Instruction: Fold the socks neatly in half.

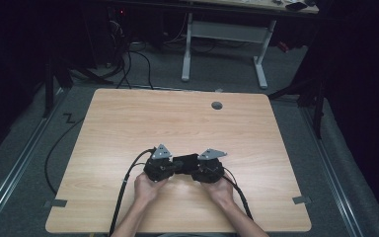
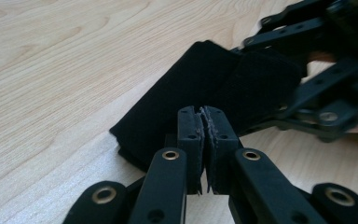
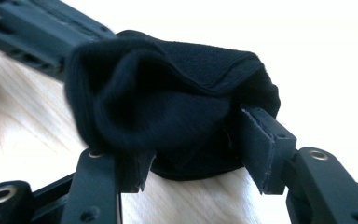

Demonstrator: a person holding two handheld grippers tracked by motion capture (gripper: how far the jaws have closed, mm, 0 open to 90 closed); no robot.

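Black folded sock (image 2: 186,100) lay on the desk (image 1: 128,123) between both hands. My left gripper (image 2: 206,122) had its jaws shut on nothing. My right gripper (image 3: 193,140) had jaws wide around the sock, not clearly pressing. I judged the folding nearly finished.

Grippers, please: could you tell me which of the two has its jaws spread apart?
The right gripper: its jaws stand wide, with the black cloth bunched between them. The left gripper has its jaws shut together.
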